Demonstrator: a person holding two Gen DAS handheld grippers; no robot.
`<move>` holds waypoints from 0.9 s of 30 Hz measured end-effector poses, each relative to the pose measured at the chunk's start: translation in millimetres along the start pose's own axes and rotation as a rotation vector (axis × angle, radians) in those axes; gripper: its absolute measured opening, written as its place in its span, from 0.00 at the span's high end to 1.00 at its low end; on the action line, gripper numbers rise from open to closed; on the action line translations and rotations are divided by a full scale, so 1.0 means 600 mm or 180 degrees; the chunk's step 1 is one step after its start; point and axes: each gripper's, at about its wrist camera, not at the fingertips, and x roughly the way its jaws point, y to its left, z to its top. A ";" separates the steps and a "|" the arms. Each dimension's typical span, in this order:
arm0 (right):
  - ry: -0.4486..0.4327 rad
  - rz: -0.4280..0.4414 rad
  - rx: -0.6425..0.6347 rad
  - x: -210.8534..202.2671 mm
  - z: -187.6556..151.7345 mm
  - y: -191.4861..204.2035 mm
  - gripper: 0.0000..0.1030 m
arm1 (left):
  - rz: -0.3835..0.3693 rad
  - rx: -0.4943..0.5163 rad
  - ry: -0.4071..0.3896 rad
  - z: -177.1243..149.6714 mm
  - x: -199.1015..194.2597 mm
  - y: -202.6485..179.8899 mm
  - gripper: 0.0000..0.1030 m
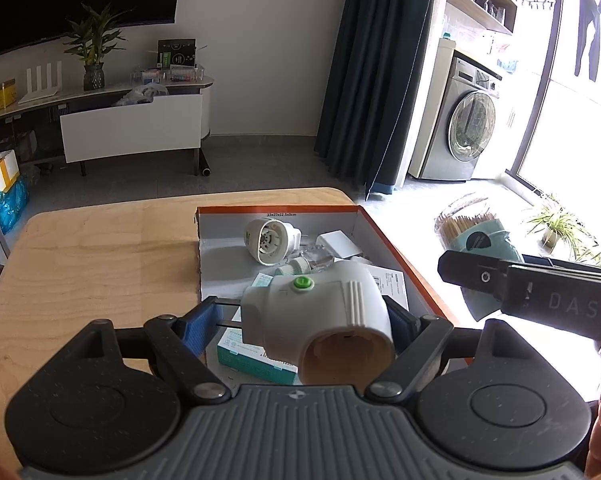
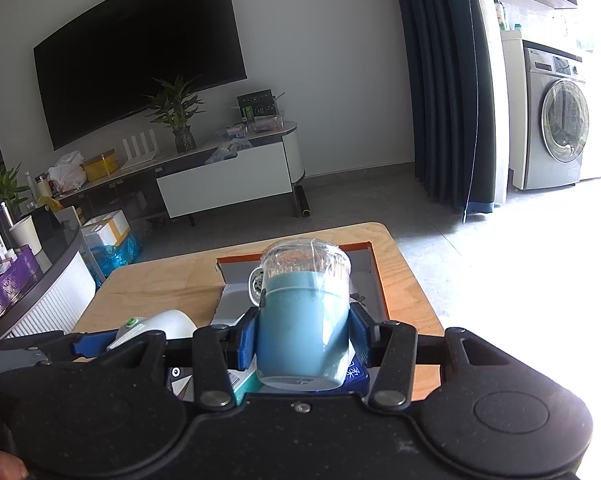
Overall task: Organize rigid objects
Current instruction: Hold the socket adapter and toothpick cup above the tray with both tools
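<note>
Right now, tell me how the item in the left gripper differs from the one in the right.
The white plug adapter is opaque white with a green button; the toothpick jar is teal with a clear lid. The adapter is angular with an open socket end; the jar is a plain cylinder. Both are clamped between blue-padded fingers above the orange-rimmed box.

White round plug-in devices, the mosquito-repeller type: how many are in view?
2. One with a green button is held in the left gripper jaws above the box; another lies inside the box's far end. Clutter may hide more.

The bare wooden table [image 1: 92, 256] left of the cluttered orange-rimmed box [image 1: 384, 236] offers free passage.
</note>
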 end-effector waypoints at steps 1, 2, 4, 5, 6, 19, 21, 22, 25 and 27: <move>0.0000 0.0001 0.0003 0.000 0.001 0.000 0.45 | 0.0000 0.0007 0.0002 0.001 0.001 0.000 0.18; -0.0002 0.0000 0.0003 0.002 0.004 0.001 0.45 | 0.0001 0.0009 0.0005 0.003 0.002 0.001 0.18; -0.0002 0.0000 0.0002 0.003 0.008 0.001 0.45 | 0.0001 0.0001 0.0001 0.004 0.002 0.002 0.18; -0.0001 0.0000 0.0003 0.004 0.009 0.001 0.45 | 0.0003 0.0002 0.0001 0.005 0.003 0.002 0.18; -0.0002 0.0000 0.0003 0.004 0.010 0.002 0.45 | 0.0002 0.0003 -0.0001 0.006 0.003 0.003 0.18; 0.0026 -0.0011 0.0006 0.007 0.023 -0.004 0.45 | 0.0015 -0.0011 0.0045 0.009 0.009 0.008 0.18; 0.0034 -0.0019 0.0024 0.009 0.025 -0.006 0.45 | 0.0019 -0.0018 0.0055 0.008 0.009 0.010 0.18; 0.0041 -0.0020 0.0028 0.009 0.024 -0.007 0.45 | 0.0025 -0.0017 0.0059 0.007 0.010 0.012 0.18; 0.0078 -0.0032 0.0031 0.012 0.021 -0.007 0.45 | 0.0030 -0.0039 0.0088 0.003 0.011 0.016 0.18; 0.0103 -0.0035 0.0027 0.016 0.019 -0.005 0.45 | 0.0034 -0.0043 0.0106 -0.001 0.011 0.017 0.18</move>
